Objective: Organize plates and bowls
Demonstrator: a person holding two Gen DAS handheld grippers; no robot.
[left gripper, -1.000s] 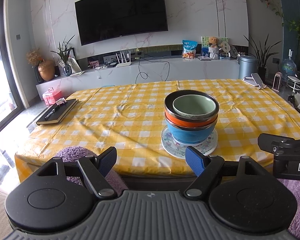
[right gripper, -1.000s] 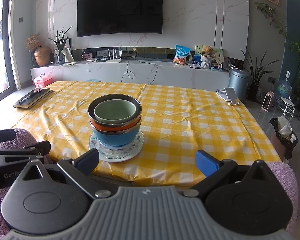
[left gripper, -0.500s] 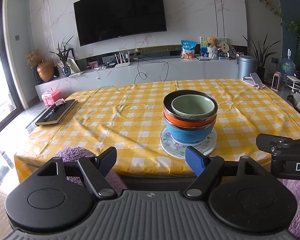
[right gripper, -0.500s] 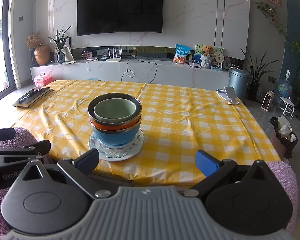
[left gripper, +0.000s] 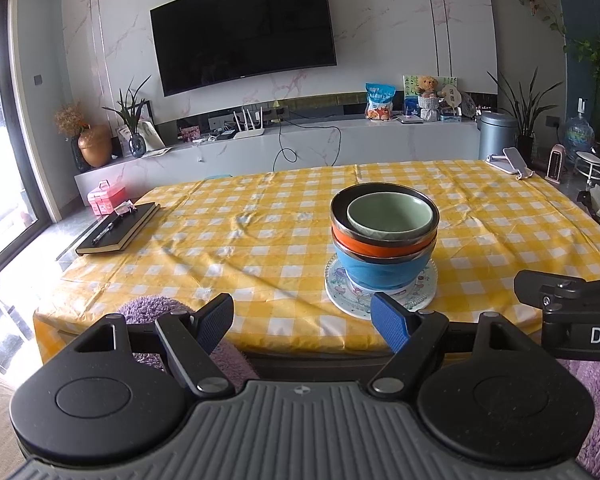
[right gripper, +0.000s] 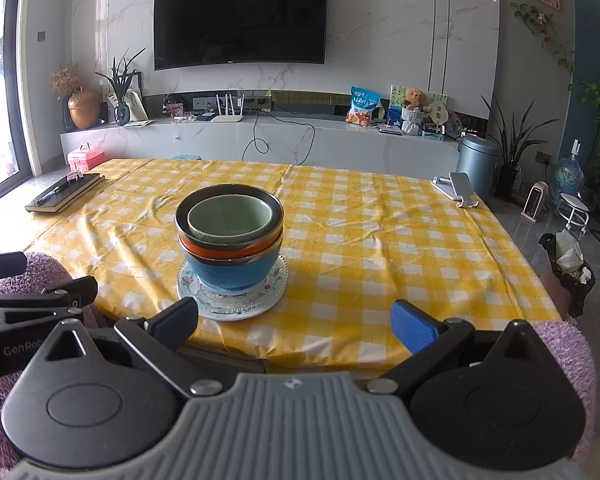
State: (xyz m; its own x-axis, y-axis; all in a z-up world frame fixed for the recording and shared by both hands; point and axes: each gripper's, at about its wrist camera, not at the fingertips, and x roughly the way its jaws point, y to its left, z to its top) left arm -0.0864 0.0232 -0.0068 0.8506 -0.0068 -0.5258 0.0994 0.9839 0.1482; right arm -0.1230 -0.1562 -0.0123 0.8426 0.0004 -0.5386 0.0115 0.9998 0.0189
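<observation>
A stack of bowls stands on a patterned plate (left gripper: 348,300) (right gripper: 236,308) near the table's front edge: a blue bowl (left gripper: 380,270) (right gripper: 232,270) at the bottom, an orange bowl (left gripper: 376,246) (right gripper: 228,249) in it, and a small green bowl (left gripper: 392,216) (right gripper: 230,216) on top inside a dark rim. My left gripper (left gripper: 304,322) is open and empty, held back from the table, left of the stack. My right gripper (right gripper: 294,322) is open and empty, right of the stack. Each gripper shows at the edge of the other's view.
The table has a yellow checked cloth (left gripper: 260,232) (right gripper: 380,232). A black notebook with a pen (left gripper: 118,228) (right gripper: 64,194) lies at the far left. A phone stand (right gripper: 458,188) sits at the far right corner. Purple fuzzy seats (left gripper: 156,308) (right gripper: 564,340) stand at the near edge.
Both views have drifted very slightly; the stack sits a touch lower and more to the left in the left wrist view. Both grippers stay open and empty.
</observation>
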